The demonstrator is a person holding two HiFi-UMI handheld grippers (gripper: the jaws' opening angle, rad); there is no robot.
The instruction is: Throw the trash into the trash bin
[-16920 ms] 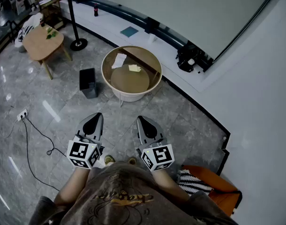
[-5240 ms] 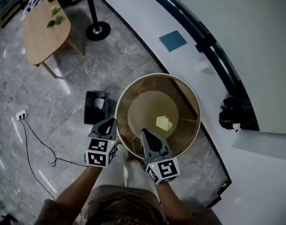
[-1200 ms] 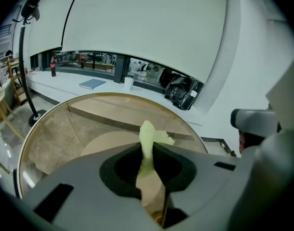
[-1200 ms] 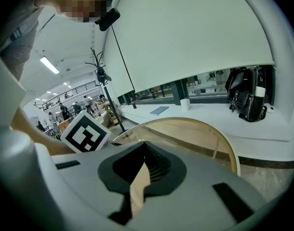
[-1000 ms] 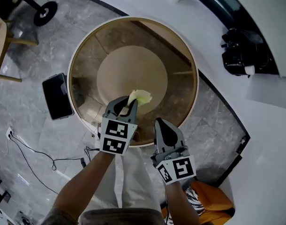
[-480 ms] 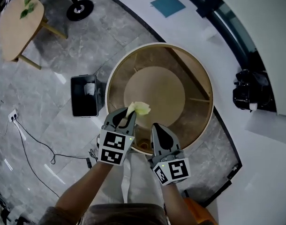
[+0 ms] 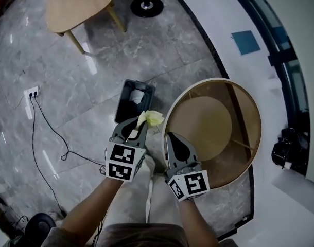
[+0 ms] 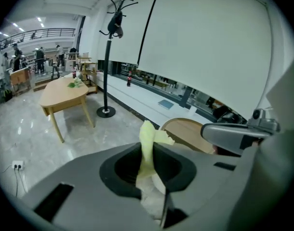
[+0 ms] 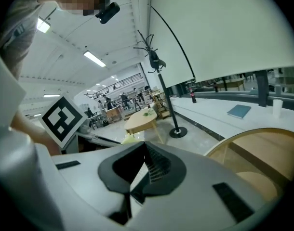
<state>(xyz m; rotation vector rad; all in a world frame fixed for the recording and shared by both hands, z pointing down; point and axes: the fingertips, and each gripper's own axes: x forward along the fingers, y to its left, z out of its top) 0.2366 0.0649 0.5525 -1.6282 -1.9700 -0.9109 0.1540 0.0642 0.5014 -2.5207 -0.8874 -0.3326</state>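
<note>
My left gripper (image 7: 138, 125) is shut on a crumpled yellow-green paper (image 7: 151, 118), which sticks up from between the jaws (image 8: 148, 141). It hangs over the floor just short of the dark trash bin (image 7: 127, 98), where a white paper wad (image 7: 137, 95) lies inside. The held paper sits between the bin and the rim of the round wooden table (image 7: 252, 112). My right gripper (image 7: 171, 136) is beside the left one at the table's near-left rim, jaws shut with nothing in them (image 9: 145, 148). The paper's yellow tip (image 9: 128, 138) shows past the right jaws.
A low wooden side table (image 7: 80, 4) and a coat stand's round base (image 7: 146, 5) stand beyond the bin. A power strip (image 7: 31, 92) with a black cable (image 7: 54, 138) lies on the grey marble floor at left. A dark device (image 7: 288, 153) sits right of the round table.
Both grippers have swung left off the round table's top, over the floor toward the trash bin. The left gripper kept the yellow-green paper; the right stayed shut.
</note>
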